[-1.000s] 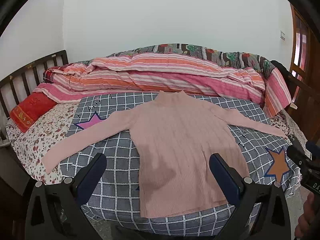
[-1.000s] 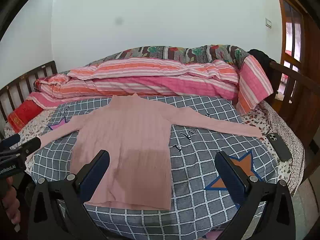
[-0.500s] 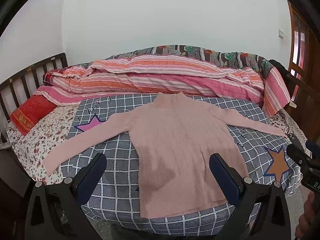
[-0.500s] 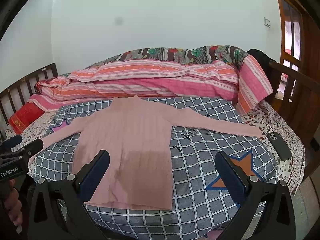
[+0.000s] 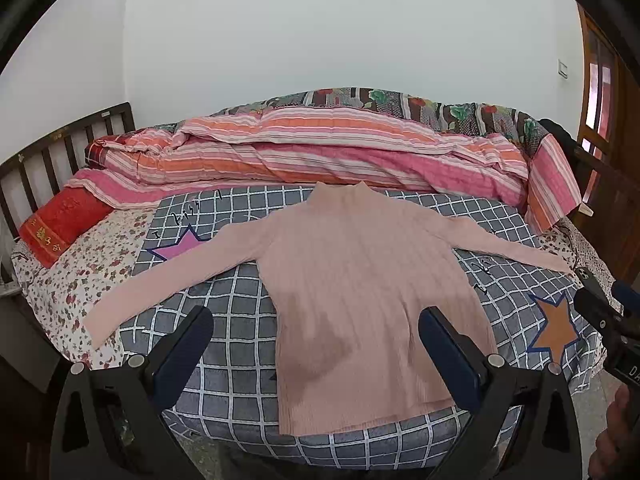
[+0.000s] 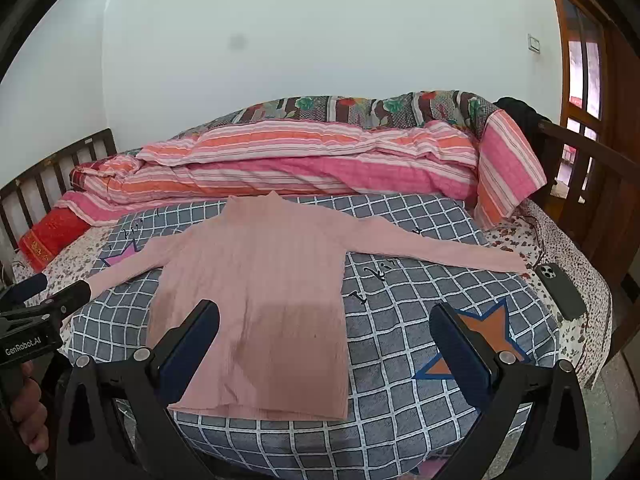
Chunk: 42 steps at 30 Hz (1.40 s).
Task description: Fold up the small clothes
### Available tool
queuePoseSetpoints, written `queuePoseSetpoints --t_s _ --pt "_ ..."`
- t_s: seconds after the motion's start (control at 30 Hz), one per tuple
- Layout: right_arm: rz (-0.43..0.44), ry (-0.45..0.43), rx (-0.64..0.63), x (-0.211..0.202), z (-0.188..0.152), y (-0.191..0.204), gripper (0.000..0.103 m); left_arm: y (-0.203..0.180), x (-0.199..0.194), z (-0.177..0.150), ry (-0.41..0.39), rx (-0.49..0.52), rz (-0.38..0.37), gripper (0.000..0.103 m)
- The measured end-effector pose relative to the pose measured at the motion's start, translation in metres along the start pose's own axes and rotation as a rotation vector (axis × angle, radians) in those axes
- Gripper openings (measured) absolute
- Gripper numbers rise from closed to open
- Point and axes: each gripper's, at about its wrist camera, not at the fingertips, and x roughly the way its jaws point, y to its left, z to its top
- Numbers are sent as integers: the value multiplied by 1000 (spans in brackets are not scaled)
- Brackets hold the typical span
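Observation:
A pink ribbed long-sleeved sweater (image 5: 360, 280) (image 6: 256, 292) lies flat on a grey checked blanket (image 5: 236, 344) (image 6: 400, 344), collar away from me, both sleeves spread sideways. My left gripper (image 5: 316, 328) hovers open before the hem, near the bed's front edge, holding nothing. My right gripper (image 6: 324, 320) is open too, over the sweater's lower right side, empty. Each gripper shows at the edge of the other's view, held by a hand.
A rolled striped pink-orange quilt (image 5: 320, 156) lies along the back of the bed. A red pillow (image 5: 60, 224) sits at the left by the wooden headboard (image 5: 60, 148). A dark phone (image 6: 560, 288) rests near the right sleeve end. Wooden railing (image 6: 592, 184) stands at right.
Both views have shifted slightly, the bed sliding a little lower and closer in frame. The sweater has not moved and both grippers stay open.

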Motion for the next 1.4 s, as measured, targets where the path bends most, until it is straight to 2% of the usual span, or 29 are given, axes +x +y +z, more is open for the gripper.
queuePoseSetpoints --t_s 1.4 --pt "-3 -11 3 -2 -1 -2 103 -2 0 -2 1 -8 -8 103"
